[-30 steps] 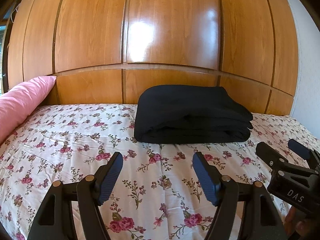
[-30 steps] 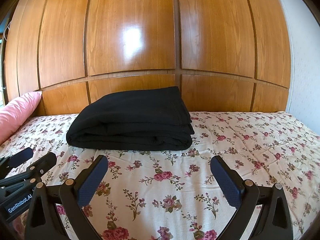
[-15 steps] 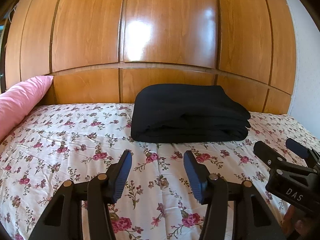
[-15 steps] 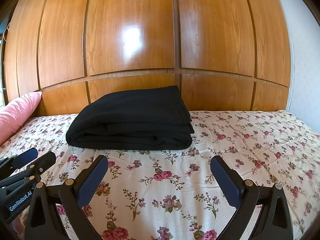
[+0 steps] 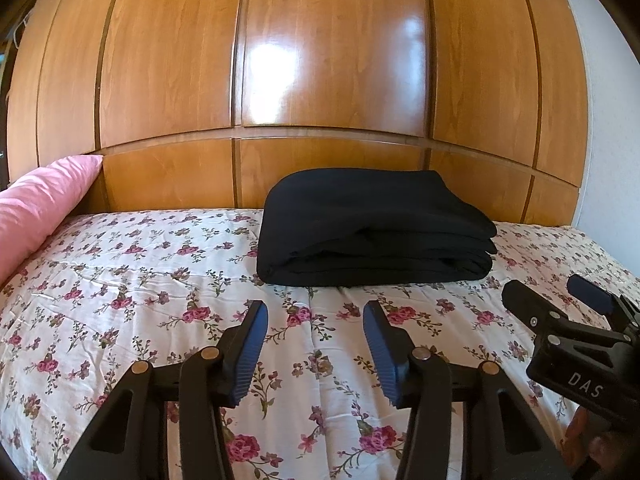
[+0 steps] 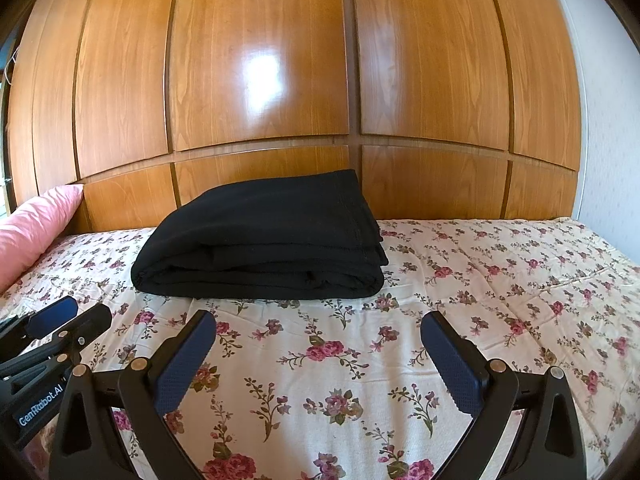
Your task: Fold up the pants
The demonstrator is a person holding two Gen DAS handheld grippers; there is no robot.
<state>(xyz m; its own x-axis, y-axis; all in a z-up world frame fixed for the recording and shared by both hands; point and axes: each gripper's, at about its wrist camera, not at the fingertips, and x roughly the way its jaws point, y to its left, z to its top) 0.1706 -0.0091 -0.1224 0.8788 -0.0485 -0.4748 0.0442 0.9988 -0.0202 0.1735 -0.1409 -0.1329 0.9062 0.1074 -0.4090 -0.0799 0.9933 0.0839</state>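
"DAS" right gripper (image 5: pixel 560 300); "GenRobot.AI" left gripper (image 6: pixel 68 318)

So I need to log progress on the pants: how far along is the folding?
Done: the black pants lie as a compact, layered stack on the floral bedspread. In hand: nothing; the left gripper is closing on empty air, the right gripper is open, both short of the stack. Left: apparently nothing, perhaps a final tidy.

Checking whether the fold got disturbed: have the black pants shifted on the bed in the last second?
No. The folded black pants lie in the same spot on the floral bedspread, below the same wooden panel seam; neither gripper touches them.
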